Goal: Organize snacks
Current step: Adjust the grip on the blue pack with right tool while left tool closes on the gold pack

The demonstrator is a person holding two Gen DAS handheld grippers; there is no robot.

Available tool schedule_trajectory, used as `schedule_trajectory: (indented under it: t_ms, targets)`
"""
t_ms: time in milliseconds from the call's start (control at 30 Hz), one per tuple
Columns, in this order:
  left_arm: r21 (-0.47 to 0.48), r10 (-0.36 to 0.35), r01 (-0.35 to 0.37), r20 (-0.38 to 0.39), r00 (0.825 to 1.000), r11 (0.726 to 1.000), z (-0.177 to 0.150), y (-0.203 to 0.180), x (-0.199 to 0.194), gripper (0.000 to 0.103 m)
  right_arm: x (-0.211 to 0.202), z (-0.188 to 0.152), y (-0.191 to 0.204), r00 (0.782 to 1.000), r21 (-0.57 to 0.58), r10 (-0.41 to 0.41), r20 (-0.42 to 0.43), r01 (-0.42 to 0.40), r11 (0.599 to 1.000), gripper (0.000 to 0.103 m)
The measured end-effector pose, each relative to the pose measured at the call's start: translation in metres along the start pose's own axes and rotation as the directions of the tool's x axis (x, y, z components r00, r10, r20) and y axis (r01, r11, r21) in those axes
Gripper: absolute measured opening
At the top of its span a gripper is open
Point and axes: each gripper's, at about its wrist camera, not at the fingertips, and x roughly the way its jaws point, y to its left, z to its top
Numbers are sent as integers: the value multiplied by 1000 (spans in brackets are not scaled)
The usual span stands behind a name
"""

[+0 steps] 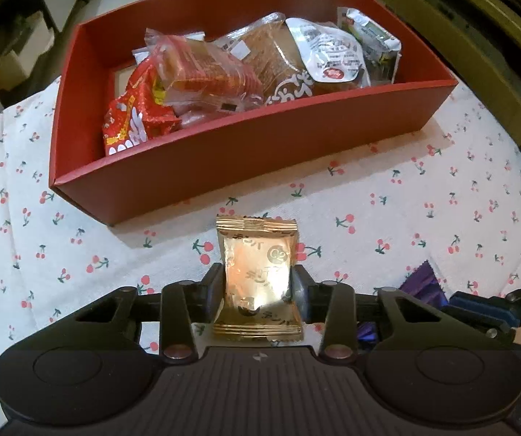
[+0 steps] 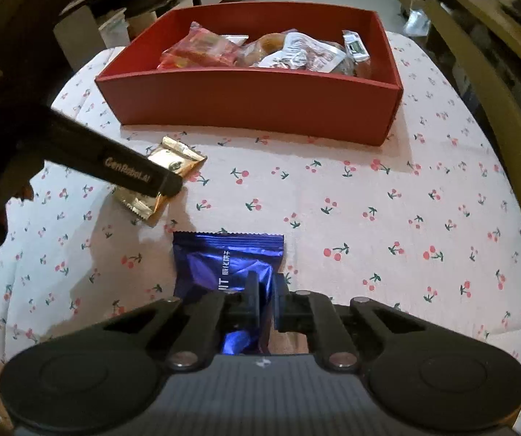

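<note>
Tablecloth [image 2: 387, 196], white with cherry print, covers the whole work surface. Red box [image 2: 253, 105] sits at its far side, open-topped, several wrapped snacks [image 1: 245, 65] piled inside. Left gripper [image 1: 256, 287] clamped on gold packet [image 1: 256, 276], pads pressing both sides, packet lying on the cloth just in front of the box. Right gripper [image 2: 265, 294] pinched tight on blue packet [image 2: 224, 261], gripping its right part; packet on the cloth nearer than the gold one, well apart from the box.
</note>
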Motion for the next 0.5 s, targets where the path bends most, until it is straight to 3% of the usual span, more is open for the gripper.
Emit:
schedule_trajectory:
  t_ms: [33, 133, 167, 233, 267, 333, 400, 500]
  targets:
    - [-1, -1, 1, -1, 1000, 1000, 0, 0, 0, 51, 1, 0, -4, 1000, 21, 11, -7, -11, 1000, 38]
    - [-17, -10, 10, -1, 1000, 1000, 2, 3, 0, 56, 0, 1, -9, 1000, 55, 8, -1, -8, 998, 54]
    - [-26, -14, 14, -1, 1000, 1000, 3, 3, 0, 67, -1, 2, -9, 1000, 65, 17, 0, -17, 998, 63]
    - [-31, -9, 9, -1, 1000, 999, 5, 4, 3, 79, -1, 4, -4, 999, 66, 44, 11, -45, 997, 78]
    - [-24, 7, -8, -2, 1000, 1000, 6, 4, 6, 81, -1, 5, 0, 999, 53, 48, 15, -49, 997, 85]
    - [10, 40, -40, 12, 999, 999, 6, -1, 10, 85, 3, 8, 10, 999, 19, 40, 22, -40, 999, 88]
    - [6, 40, -40, 18, 999, 999, 7, -1, 11, 82, 12, 9, 18, 1000, -14, 26, 3, -26, 1000, 88]
    - [8, 24, -25, 28, 999, 1000, 7, -3, 7, 65, 23, 8, 25, 1000, -45, 6, -28, -7, 999, 95]
